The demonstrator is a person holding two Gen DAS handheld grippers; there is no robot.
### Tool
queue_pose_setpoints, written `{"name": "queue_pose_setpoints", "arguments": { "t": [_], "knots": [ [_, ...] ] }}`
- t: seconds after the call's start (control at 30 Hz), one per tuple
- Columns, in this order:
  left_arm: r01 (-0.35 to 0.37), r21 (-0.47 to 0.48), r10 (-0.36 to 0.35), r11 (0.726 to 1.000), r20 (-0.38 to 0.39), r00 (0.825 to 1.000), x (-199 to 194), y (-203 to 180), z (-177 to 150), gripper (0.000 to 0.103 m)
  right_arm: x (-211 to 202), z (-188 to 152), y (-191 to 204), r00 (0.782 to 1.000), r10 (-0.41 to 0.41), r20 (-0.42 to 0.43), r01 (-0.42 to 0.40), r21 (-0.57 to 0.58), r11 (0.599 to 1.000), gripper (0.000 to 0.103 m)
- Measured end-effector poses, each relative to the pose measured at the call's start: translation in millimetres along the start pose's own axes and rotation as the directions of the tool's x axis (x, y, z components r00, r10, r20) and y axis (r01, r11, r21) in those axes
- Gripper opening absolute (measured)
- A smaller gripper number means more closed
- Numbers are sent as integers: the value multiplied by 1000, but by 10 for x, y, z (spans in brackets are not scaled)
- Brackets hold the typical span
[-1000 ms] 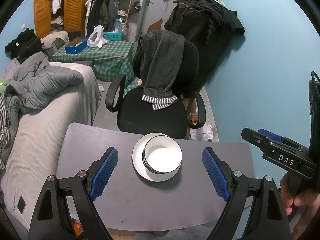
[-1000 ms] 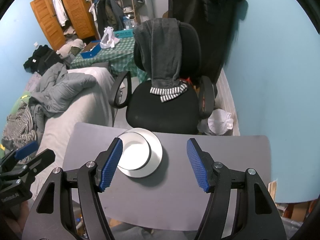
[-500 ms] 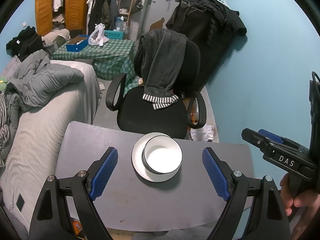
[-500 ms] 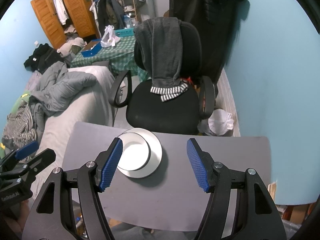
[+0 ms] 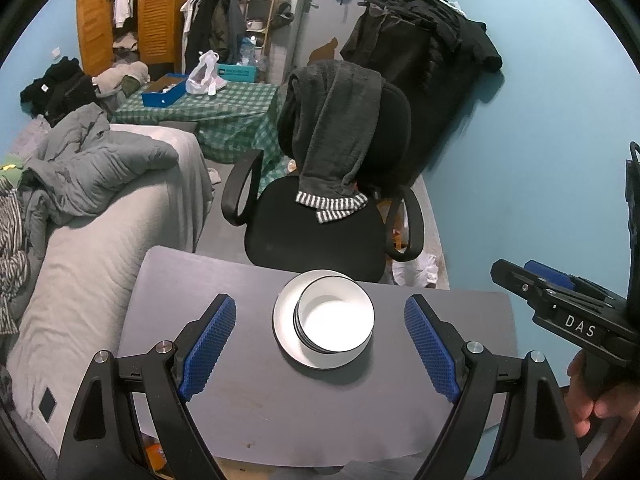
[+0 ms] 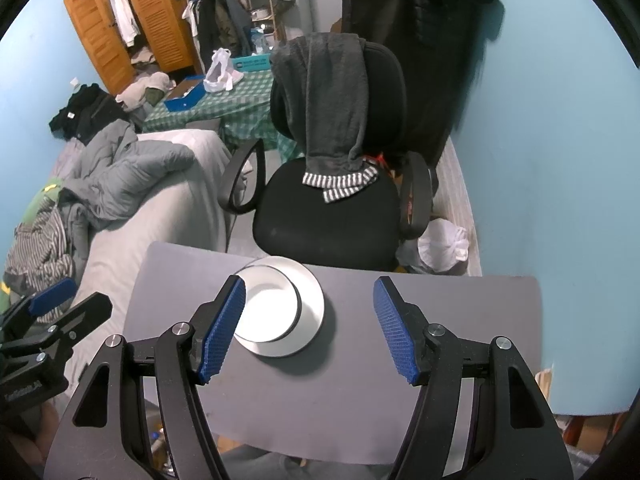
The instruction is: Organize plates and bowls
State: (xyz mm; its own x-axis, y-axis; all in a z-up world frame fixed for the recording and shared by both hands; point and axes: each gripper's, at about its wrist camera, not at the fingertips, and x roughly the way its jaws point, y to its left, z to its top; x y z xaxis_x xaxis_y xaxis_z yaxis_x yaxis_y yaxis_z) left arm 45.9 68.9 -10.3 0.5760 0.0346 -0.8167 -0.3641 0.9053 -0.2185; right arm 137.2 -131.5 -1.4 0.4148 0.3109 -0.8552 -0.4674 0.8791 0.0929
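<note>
A white bowl (image 5: 334, 316) with a dark rim rests on a white plate (image 5: 285, 320) near the far edge of the grey table (image 5: 280, 412). My left gripper (image 5: 320, 340) hovers above and short of them, open, its blue pads (image 5: 208, 344) standing wide on either side of the stack. In the right wrist view the bowl (image 6: 270, 308) sits on the plate (image 6: 310, 304) just past the left pad (image 6: 222, 326). My right gripper (image 6: 310, 326) is open and holds nothing. Each gripper shows at the edge of the other's view, the right one (image 5: 560, 300) in a hand.
A black office chair (image 5: 320, 216) draped with a grey garment stands right behind the table. A bed (image 5: 80, 240) with bedding lies to the left, a blue wall (image 5: 540, 140) to the right. A white bag (image 6: 444, 244) sits on the floor by the chair.
</note>
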Motion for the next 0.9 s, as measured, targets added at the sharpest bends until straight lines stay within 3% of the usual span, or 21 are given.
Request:
{"name": "queue_pose_setpoints", "arguments": {
  "t": [0.27,0.9],
  "knots": [
    [-49,20,50,999,-19,999,51,-26,12,87,-1,16,4,1000,0,-1,0,-3,1000,65],
    [-40,18,41,999,-26,999,38,-89,28,87,-9,1,32,1000,6,-2,-6,-3,1000,65]
  ]
}}
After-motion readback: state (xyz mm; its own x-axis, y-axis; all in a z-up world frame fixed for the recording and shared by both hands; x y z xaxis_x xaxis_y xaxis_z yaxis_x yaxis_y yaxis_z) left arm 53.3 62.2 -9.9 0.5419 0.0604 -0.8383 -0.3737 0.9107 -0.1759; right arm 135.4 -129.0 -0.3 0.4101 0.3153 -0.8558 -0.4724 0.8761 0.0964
